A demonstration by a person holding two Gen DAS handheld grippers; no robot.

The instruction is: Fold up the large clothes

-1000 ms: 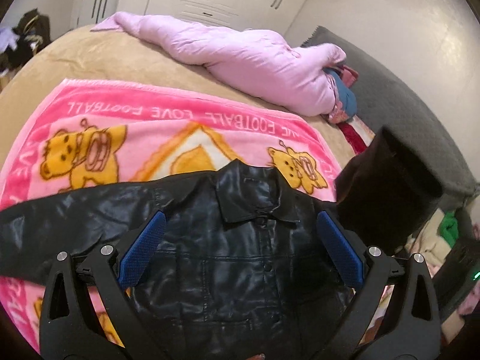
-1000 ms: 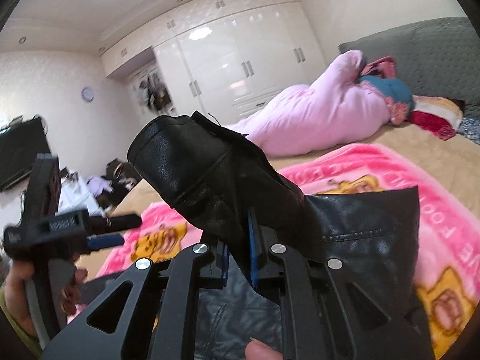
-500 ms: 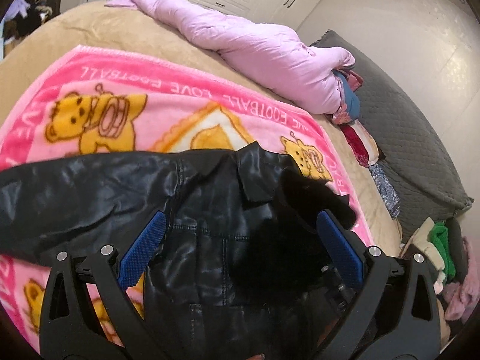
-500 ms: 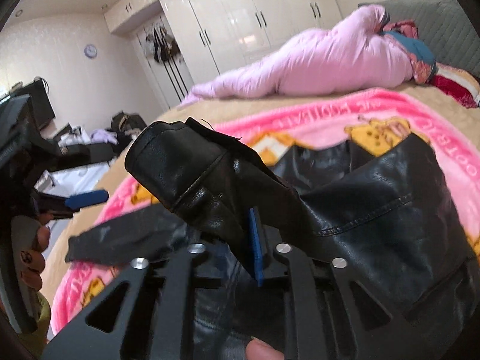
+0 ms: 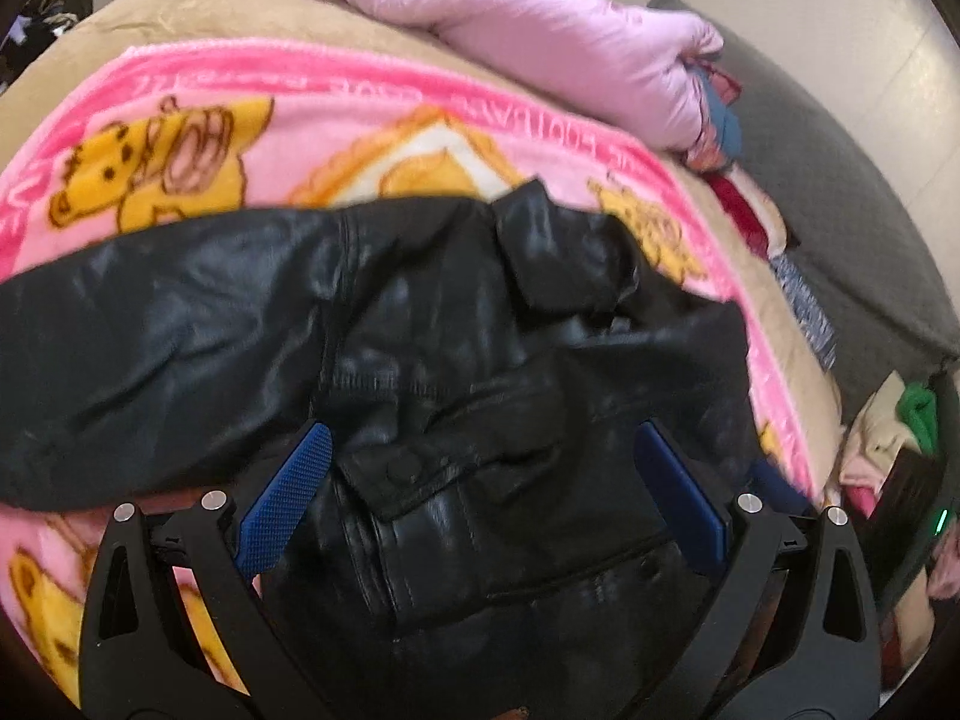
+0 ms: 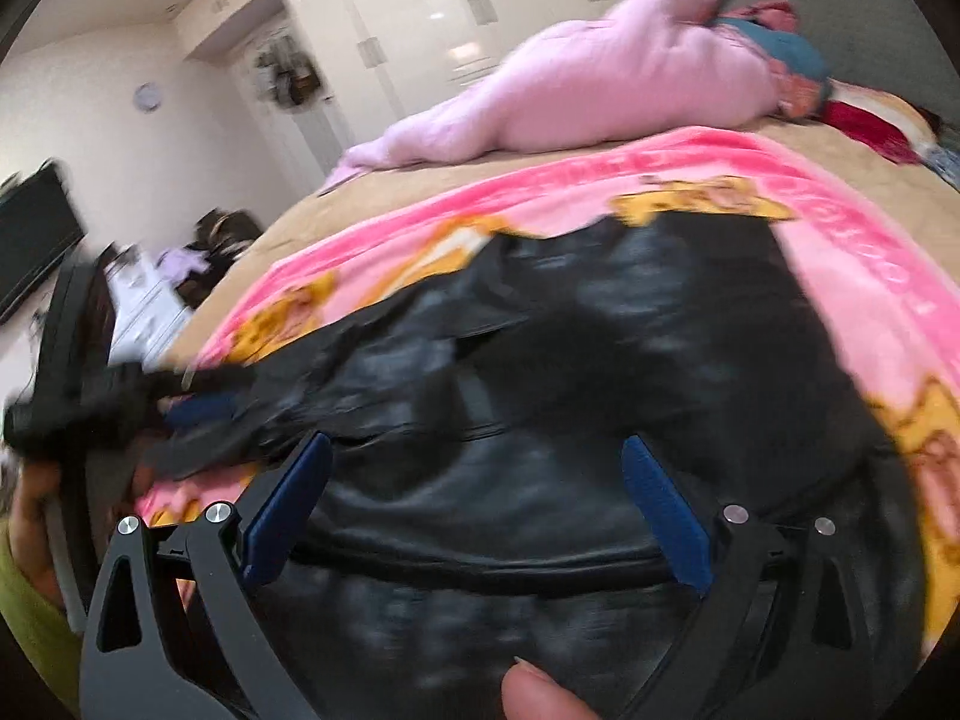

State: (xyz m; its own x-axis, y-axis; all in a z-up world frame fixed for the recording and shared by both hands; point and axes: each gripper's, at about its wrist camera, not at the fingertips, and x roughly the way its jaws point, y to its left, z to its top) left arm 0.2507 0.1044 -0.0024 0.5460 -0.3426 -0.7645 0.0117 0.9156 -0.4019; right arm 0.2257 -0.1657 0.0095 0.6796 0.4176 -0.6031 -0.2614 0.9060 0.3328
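A black leather jacket (image 5: 456,360) lies front up on a pink cartoon blanket (image 5: 300,120) on the bed. Its right sleeve (image 5: 630,372) lies folded across the chest; its left sleeve (image 5: 150,348) stretches out to the left. My left gripper (image 5: 480,492) is open and empty just above the jacket's chest. My right gripper (image 6: 474,498) is open and empty above the jacket (image 6: 600,396), which is blurred in that view. The left gripper (image 6: 90,402) also shows at the left edge of the right wrist view.
A pink padded coat (image 5: 528,30) and a pile of folded clothes (image 5: 726,126) lie at the far side of the bed. A grey headboard cushion (image 5: 840,192) stands to the right. White wardrobes (image 6: 420,18) and a television (image 6: 30,240) line the walls.
My right gripper carried the right sleeve over the jacket's chest, opened and let it go. The sleeve now lies flat on the jacket. My left gripper stayed open and moved closer.
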